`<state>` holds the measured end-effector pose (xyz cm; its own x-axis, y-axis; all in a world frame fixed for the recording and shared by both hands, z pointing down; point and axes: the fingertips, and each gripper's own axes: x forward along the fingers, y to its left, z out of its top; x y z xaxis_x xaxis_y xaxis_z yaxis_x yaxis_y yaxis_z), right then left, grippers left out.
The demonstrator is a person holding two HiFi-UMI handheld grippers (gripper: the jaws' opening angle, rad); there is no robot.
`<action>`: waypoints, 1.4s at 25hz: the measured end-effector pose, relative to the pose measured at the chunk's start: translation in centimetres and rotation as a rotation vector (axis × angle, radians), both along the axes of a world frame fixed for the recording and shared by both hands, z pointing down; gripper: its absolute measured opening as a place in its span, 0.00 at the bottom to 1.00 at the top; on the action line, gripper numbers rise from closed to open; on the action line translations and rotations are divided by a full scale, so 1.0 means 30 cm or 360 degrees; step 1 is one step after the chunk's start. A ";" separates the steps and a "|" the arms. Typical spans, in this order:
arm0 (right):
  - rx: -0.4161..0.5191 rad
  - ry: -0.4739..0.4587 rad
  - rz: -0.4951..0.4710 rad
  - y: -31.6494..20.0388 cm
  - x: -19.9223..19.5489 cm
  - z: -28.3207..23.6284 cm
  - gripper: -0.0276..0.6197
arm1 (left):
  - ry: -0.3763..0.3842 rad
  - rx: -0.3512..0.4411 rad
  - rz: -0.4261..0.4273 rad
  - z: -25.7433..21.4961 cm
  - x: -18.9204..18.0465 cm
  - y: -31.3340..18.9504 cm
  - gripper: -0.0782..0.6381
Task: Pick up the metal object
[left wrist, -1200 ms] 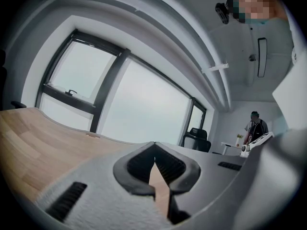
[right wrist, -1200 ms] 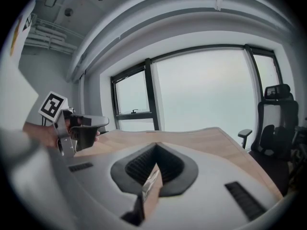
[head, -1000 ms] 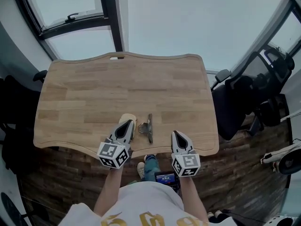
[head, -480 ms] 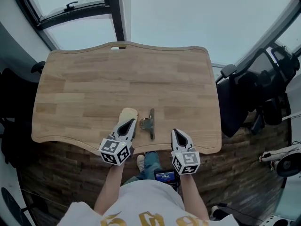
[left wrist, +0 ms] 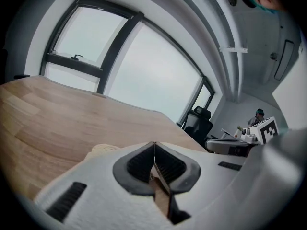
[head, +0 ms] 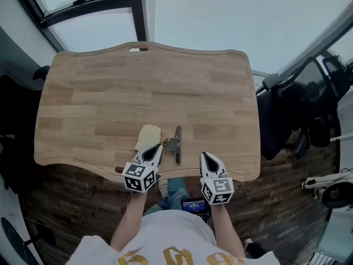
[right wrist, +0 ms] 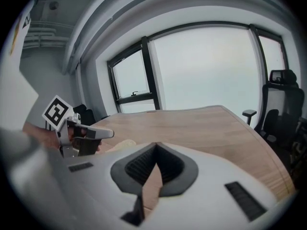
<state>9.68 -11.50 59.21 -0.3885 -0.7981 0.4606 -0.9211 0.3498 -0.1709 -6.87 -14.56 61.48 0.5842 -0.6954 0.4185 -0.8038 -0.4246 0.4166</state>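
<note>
The metal object [head: 175, 144] lies near the middle of the tabletop's [head: 138, 87] front edge, just beside a pale beige lump [head: 149, 134], with our left gripper [head: 159, 148] tip at its left side and our right gripper [head: 203, 155] near the edge to its right. Both pairs of jaws are pressed together and empty, so we judge 1 pair must spread first. We would straddle the dark bar across its narrow width, stay clear of the lump, and close only once low.
</note>
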 end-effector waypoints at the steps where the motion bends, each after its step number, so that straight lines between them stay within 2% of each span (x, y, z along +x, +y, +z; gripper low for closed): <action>1: -0.0011 0.0003 0.0002 -0.002 0.003 0.008 0.06 | -0.0003 -0.0023 0.0002 0.018 0.001 0.000 0.14; 6: -0.0068 0.0017 0.0015 -0.020 0.028 0.052 0.06 | -0.0010 -0.0120 0.0007 0.093 0.007 -0.010 0.14; 17: -0.0215 0.0026 0.0017 -0.014 0.043 0.171 0.06 | 0.0060 -0.0310 0.0083 0.213 0.064 -0.039 0.14; 19: -0.0223 0.0026 0.0020 -0.025 0.056 0.179 0.06 | 0.0108 -0.0378 0.0101 0.235 0.080 -0.043 0.24; 21: -0.0232 0.0026 0.0026 -0.037 0.070 0.188 0.06 | 0.0151 -0.0432 0.0125 0.251 0.099 -0.047 0.29; 31: -0.0271 -0.0002 0.0018 -0.091 0.064 0.213 0.06 | 0.0179 -0.0579 0.0164 0.302 0.135 -0.065 0.30; 35: -0.0286 0.0001 0.0010 -0.107 0.070 0.223 0.06 | 0.0143 -0.0632 0.0189 0.313 0.150 -0.068 0.30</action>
